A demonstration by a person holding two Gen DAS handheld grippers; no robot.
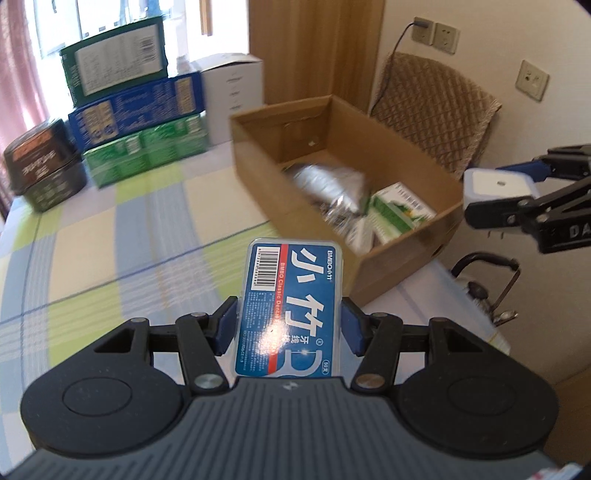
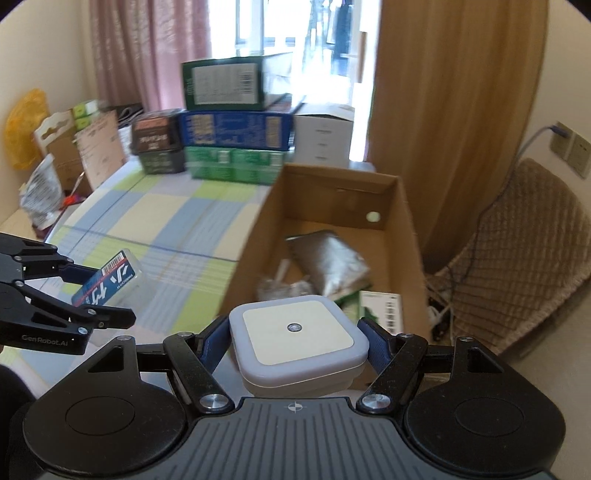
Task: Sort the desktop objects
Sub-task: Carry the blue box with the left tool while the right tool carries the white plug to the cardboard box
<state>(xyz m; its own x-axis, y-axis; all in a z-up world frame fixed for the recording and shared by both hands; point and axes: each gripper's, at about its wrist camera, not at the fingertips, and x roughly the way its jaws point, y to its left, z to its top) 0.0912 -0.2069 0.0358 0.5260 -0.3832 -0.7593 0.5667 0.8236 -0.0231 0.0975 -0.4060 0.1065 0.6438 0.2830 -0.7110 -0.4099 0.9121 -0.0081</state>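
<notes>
At the far left of the bench (image 1: 92, 229), which is covered by a checked cloth in green, blue and cream, we see a dark brown box (image 1: 40, 162), then a stack of cartons: a light green one (image 1: 147, 151) at the bottom, a blue one (image 1: 136, 114) above it and a dark green one (image 1: 114, 62) on top, with a white carton (image 1: 232, 96) just to their right.

Nearer to us, our left gripper (image 1: 290, 321) has its fingers (image 1: 227, 325) pressed on both long sides of a flat, clear plastic case with a blue label and a barcode (image 1: 293, 306) (dental floss, by the print), holding it lifted above the cloth, near the left wall of the box.

To its right stands an open brown cardboard box (image 1: 399, 258) on the bench. Inside lie a crumpled silver foil pouch (image 1: 328, 184) and, nearer and to the right, a green and white packet (image 1: 402, 210).

Our right gripper (image 2: 295, 341) has its fingers (image 2: 212, 347) closed on the two sides of a rounded square white plastic night light with a cream face and a small round sensor (image 2: 295, 332). We hold it in the air at the near edge of the cardboard box, to the right of the floss case and well apart from it.

Beyond the box, at the far right, a chair with a quilted brown cover (image 1: 439, 110) stands against the wall, and wall sockets (image 1: 436, 35) sit above it with a cable plugged in.
</notes>
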